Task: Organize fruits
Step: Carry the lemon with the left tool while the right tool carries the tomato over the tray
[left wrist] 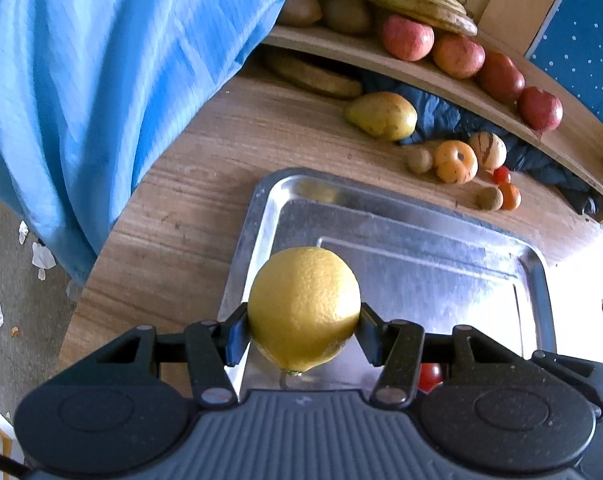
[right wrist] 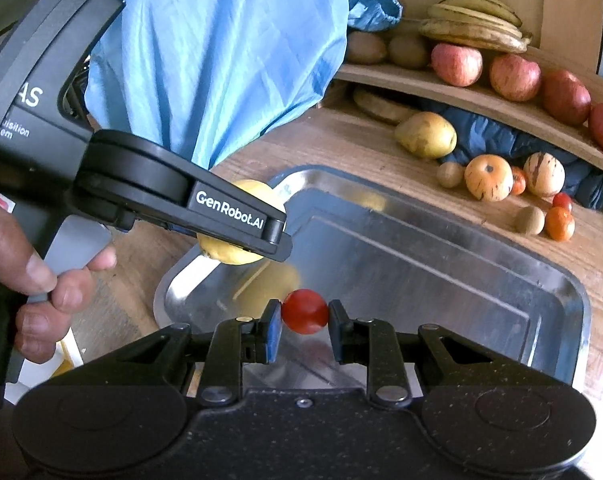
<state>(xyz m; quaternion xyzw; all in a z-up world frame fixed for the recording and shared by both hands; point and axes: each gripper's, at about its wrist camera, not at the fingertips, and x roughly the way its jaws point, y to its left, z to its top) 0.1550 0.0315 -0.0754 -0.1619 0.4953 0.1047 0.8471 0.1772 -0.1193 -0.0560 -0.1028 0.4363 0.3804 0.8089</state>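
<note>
My left gripper (left wrist: 303, 330) is shut on a yellow lemon (left wrist: 304, 307) and holds it above the near left corner of a metal tray (left wrist: 533, 264). In the right wrist view the left gripper (right wrist: 261, 236) and its lemon (right wrist: 257, 194) hang over the tray's left rim (right wrist: 169, 288). My right gripper (right wrist: 304, 326) is shut on a small red cherry tomato (right wrist: 305, 311) above the tray's near part. The tomato also peeks out in the left wrist view (left wrist: 430, 376).
On the wooden table behind the tray lie a pear (right wrist: 426, 135), an orange-yellow fruit (right wrist: 488, 178), a striped melon (right wrist: 544, 174), small brown fruits and tomatoes (right wrist: 559, 223). A shelf (right wrist: 441, 88) holds apples, bananas (right wrist: 475, 22) and kiwis. A blue-clad person (right wrist: 221, 52) stands left.
</note>
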